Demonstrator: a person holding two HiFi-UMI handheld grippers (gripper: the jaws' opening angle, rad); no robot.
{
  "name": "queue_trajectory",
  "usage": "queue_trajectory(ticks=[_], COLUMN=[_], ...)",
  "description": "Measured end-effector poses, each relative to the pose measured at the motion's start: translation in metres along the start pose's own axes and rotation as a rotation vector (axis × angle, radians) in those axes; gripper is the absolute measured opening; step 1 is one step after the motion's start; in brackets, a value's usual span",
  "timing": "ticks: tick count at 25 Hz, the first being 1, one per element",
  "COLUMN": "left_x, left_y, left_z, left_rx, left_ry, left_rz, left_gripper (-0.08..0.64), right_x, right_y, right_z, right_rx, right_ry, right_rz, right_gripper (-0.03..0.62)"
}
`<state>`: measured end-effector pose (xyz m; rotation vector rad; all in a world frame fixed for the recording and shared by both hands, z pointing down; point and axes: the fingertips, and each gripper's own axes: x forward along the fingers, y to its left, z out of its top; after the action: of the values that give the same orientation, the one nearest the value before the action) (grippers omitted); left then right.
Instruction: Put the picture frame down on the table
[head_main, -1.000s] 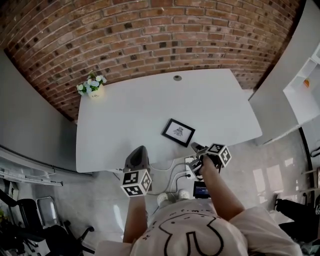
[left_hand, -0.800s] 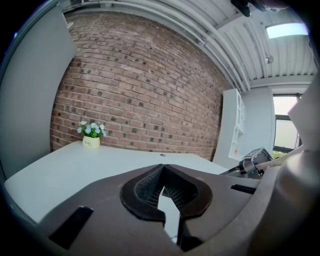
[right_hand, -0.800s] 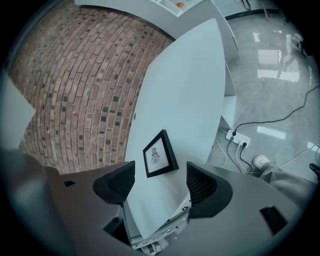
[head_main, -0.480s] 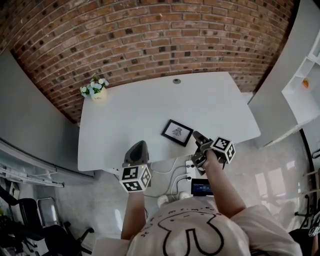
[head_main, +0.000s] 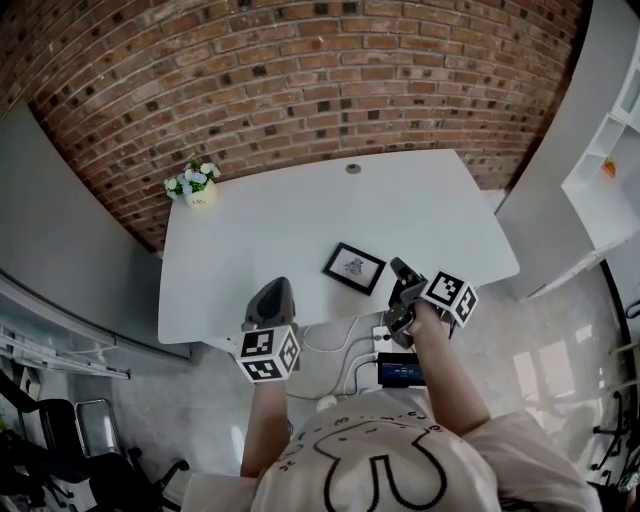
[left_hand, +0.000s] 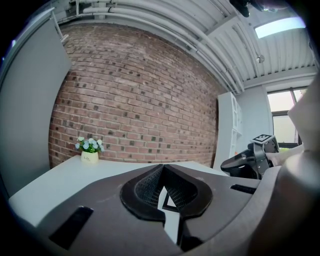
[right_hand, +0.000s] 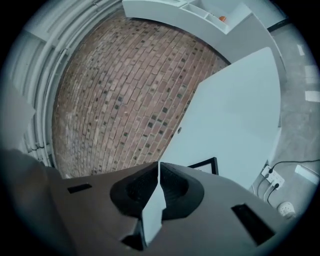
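White table (head_main: 300, 210) below a brick wall (head_main: 300, 80) bears the picture frame (head_main: 354, 267), lying flat and slantwise just left of the right gripper (head_main: 398, 268), whose jaws have just closed on nothing. The left gripper (head_main: 277, 290), also closed and empty, is farther off.

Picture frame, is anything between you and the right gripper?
Nothing visible. The picture frame lies flat on the table, with only bare surface between it and the right gripper, whose jaws have just closed on nothing.

the picture frame (head_main: 354, 267) is black, the table (head_main: 260, 240) white, the brick wall (head_main: 300, 80) red-brown, the flowers (head_main: 189, 179) white.
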<state>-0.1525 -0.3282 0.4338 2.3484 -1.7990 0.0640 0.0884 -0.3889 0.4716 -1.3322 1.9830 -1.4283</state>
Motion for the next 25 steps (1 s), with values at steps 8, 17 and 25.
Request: queue_trajectory(ticks=[8, 17, 25], left_x=[0.003, 0.003, 0.003], left_y=[-0.004, -0.012, -0.005], left_z=[0.02, 0.039, 0.04], left_rx=[0.022, 0.039, 0.02], left_ry=[-0.044, -0.096, -0.104], left_rz=[-0.014, -0.028, -0.012], left_gripper=[0.012, 0.012, 0.012], right_x=[-0.011, -0.037, -0.047], right_y=[0.05, 0.126, 0.161], right_z=[0.02, 0.044, 0.033], right_rx=[-0.121, -0.652, -0.967], right_ry=[-0.064, -0.227, -0.283], right_rz=[0.192, 0.279, 0.309], right_gripper=[0.017, 0.017, 0.017])
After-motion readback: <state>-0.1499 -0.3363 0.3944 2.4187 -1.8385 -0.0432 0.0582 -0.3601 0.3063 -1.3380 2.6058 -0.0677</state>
